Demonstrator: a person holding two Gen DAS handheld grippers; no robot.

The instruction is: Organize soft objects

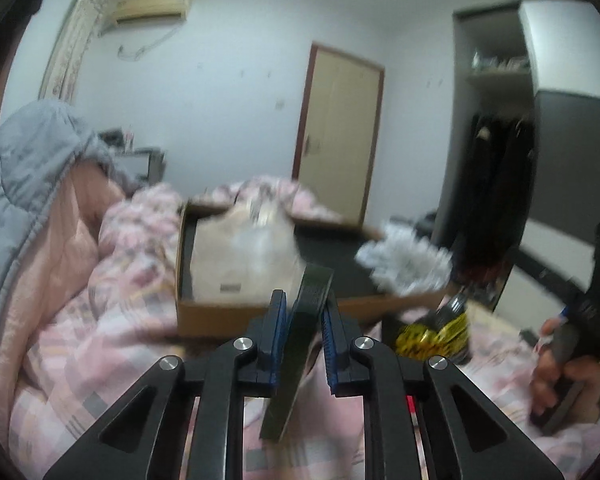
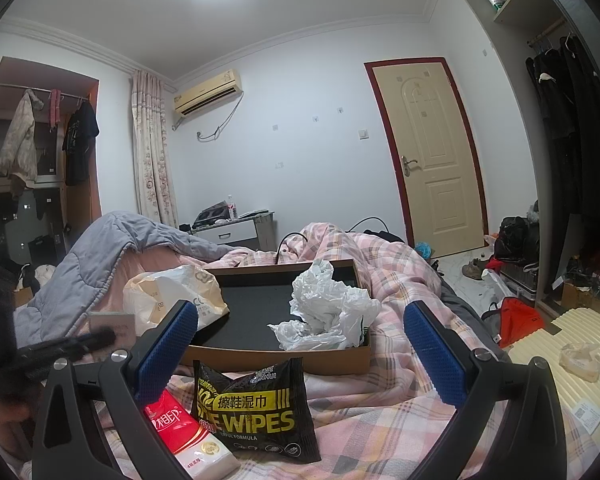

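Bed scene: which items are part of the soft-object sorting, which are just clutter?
Job:
cardboard box
crumpled white bag
beige plastic bag
shoe wipes pack
red tissue pack
dark flat item in left claw

Clutter:
grey quilt
orange bag
suitcase

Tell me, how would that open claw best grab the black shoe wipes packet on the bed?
The right gripper is open, and the black wipes packet lies between its fingers, tilted up toward the cardboard box. Probably best to come straight down and pinch across its puffy middle: the crimped ends look thin and slippery.
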